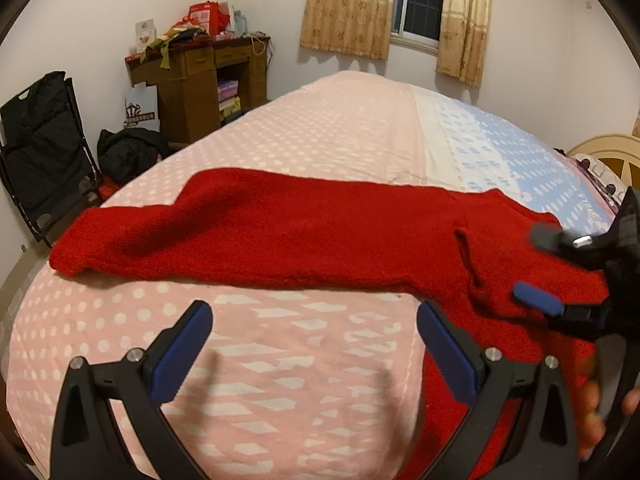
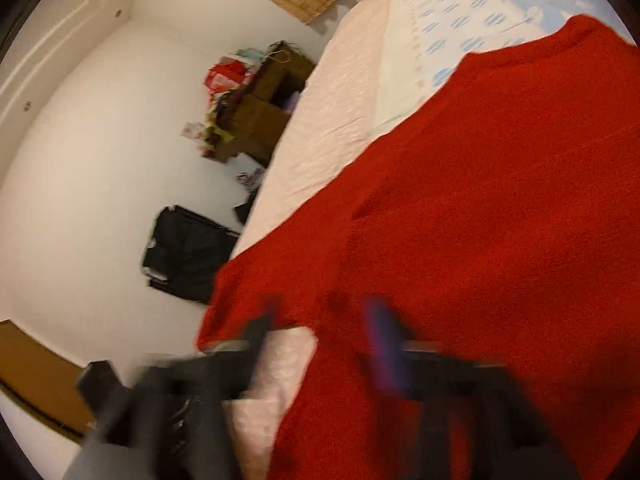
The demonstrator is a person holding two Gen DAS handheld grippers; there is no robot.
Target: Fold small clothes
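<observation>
While the red knit sweater (image 1: 320,232) lies spread across the pink dotted bedspread (image 1: 280,360), one sleeve stretched out to my left, I judge the folding barely begun — no layer is doubled over yet. My left gripper (image 1: 314,346) hangs released above bare bedspread near the sweater's lower edge, fingers wide, holding nothing. My right gripper (image 1: 536,266) sits over the sweater's body, its fingers apart in the left view; its own view is motion-blurred, so no grip is confirmed. Next move calls for pinching an edge — likely sleeve or hem — and carrying it across the body. Containers: none in play; the cluttered wooden desk (image 1: 200,80) stands well apart.
</observation>
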